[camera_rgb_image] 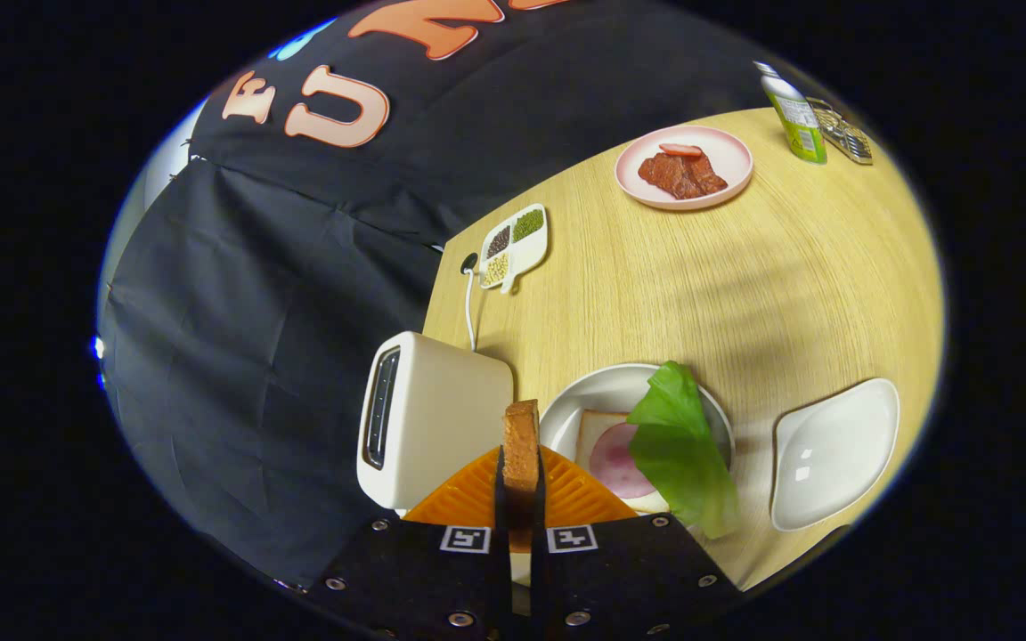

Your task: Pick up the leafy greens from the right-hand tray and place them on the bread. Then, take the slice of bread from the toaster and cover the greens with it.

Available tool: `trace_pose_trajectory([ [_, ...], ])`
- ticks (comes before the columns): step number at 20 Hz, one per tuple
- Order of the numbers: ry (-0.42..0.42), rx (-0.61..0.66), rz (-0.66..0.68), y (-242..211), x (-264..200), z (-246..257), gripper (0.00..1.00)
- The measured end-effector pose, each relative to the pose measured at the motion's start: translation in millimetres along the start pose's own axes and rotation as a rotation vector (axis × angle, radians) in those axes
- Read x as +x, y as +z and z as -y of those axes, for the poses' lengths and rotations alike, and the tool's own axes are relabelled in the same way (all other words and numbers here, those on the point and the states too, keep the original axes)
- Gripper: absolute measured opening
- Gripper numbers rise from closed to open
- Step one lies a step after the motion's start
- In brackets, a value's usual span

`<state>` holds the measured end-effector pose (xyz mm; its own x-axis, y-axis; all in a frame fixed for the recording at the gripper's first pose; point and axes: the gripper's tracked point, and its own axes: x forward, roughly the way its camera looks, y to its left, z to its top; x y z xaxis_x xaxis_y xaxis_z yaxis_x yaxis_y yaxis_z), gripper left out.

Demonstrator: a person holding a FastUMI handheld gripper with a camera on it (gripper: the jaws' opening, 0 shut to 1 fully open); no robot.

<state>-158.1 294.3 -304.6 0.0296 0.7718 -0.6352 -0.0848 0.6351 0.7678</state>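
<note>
tongs (520, 485) clamped on browned bread slice (521, 445) (edge-on, upright), toaster (433, 427) beside

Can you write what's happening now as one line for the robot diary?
gripper: shut on bread slice | toaster: beside it | greens: on plated bread | next: cover greens

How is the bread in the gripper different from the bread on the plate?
The toasted brown bread slice stands on edge, pinched between the fingers of the hand-held gripper; the pale white bread slice lies flat on the round white plate. The toasted slice is bare; the pale slice carries a pink ham round and a green lettuce leaf. Both are sliced bread.
</note>
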Motion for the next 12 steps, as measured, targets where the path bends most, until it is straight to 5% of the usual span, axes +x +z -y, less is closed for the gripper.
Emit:
trace_pose_trajectory([
  [4, 0.005, 0.046, -0.01, -12.2, 18.3, 23.0, 0.09],
  [8, -0.102, 0.007, 0.019, -10.9, 20.5, 55.3, 0.1],
  [12, -0.177, -0.055, 0.035, -12.3, 13.9, 66.6, 0.25],
])
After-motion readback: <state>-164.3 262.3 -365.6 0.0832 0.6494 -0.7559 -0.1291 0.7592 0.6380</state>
